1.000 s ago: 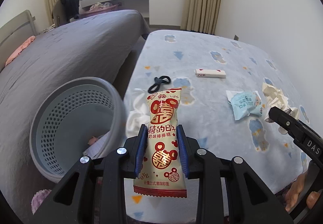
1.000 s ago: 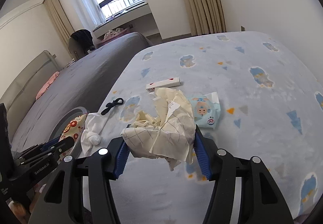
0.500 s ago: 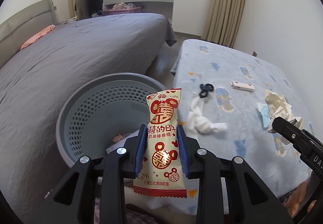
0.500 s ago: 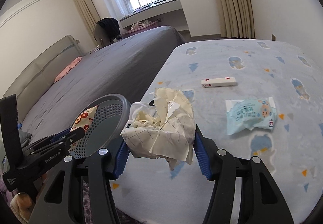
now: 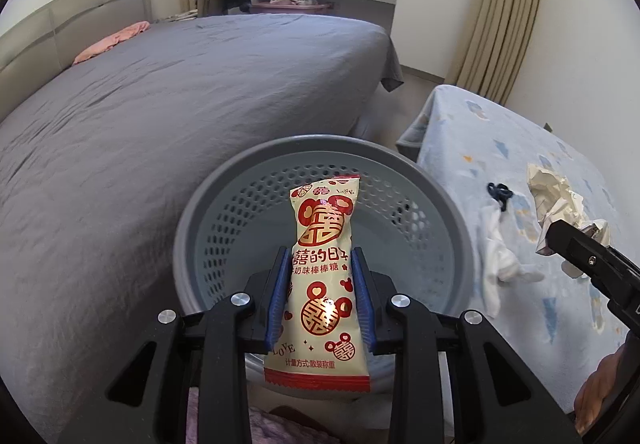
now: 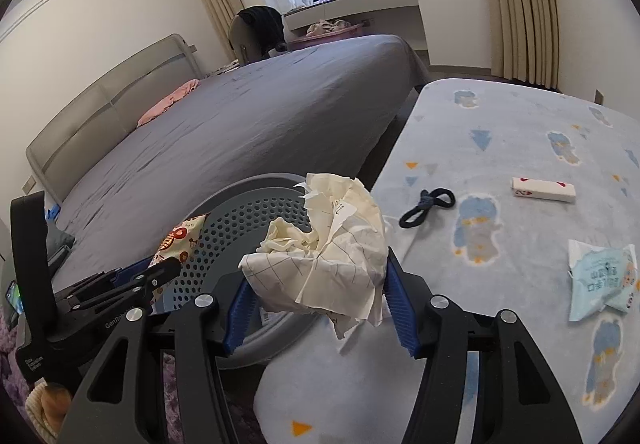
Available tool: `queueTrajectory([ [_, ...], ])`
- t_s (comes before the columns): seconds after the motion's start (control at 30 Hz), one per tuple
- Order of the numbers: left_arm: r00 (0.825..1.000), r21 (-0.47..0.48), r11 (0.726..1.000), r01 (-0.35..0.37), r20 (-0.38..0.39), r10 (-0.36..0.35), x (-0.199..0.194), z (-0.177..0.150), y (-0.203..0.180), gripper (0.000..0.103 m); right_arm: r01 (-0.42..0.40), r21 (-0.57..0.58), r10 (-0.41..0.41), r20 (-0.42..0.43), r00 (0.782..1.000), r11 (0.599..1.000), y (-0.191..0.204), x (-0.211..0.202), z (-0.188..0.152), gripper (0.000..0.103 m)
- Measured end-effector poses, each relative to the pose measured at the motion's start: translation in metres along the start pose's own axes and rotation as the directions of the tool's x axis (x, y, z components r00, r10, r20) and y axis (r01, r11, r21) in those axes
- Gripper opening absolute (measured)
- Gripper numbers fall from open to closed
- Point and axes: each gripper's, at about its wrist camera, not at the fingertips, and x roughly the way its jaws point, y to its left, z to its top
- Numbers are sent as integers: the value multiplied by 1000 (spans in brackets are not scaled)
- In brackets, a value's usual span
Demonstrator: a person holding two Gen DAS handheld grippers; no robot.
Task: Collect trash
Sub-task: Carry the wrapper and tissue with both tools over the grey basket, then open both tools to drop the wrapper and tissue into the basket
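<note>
My left gripper (image 5: 320,300) is shut on a cream and red candy wrapper (image 5: 322,244) and holds it over the grey perforated basket (image 5: 224,204). The right wrist view shows that gripper (image 6: 160,272), the wrapper (image 6: 180,240) and the basket (image 6: 248,212) at the left. My right gripper (image 6: 316,304) is shut on a crumpled paper ball (image 6: 328,244), just right of the basket's rim, at the blue blanket's edge. The ball also shows in the left wrist view (image 5: 556,200).
On the blue patterned blanket (image 6: 500,148) lie a black hair tie (image 6: 428,204), a small white box (image 6: 544,190) and a light blue packet (image 6: 600,280). A white cloth (image 5: 500,256) lies at the blanket's edge. A grey bed (image 5: 160,104) stands behind the basket.
Both grippers have swung left from the blanket toward the basket. The candy wrapper is now over the basket's opening, and the paper ball has come up beside its rim.
</note>
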Motion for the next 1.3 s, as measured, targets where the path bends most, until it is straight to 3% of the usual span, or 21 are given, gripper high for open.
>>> queueTrajectory([
  [0.47, 999, -38, 998, -48, -23, 47, 33, 8, 34, 31, -63, -111, 53, -94, 994, 992, 44, 64, 13, 57],
  [1.03, 998, -52, 997, -61, -24, 60, 35, 11, 43, 34, -87, -131, 69, -131, 989, 988, 53, 86, 17, 59],
  [1.07, 998, -55, 997, -60, -24, 59, 35, 11, 44, 36, -87, -132, 70, -129, 989, 987, 53, 85, 17, 60],
  [1.13, 998, -64, 996, -63, -22, 62, 34, 11, 46, 53, -84, -137, 68, -121, 990, 987, 54, 84, 19, 64],
  [1.2, 998, -71, 995, -70, -9, 70, 30, 11, 47, 63, -81, -137, 65, -115, 991, 987, 53, 82, 20, 65],
  [1.3, 997, -73, 995, -72, -7, 72, 29, 10, 48, 63, -76, -132, 62, -110, 992, 988, 53, 80, 20, 67],
])
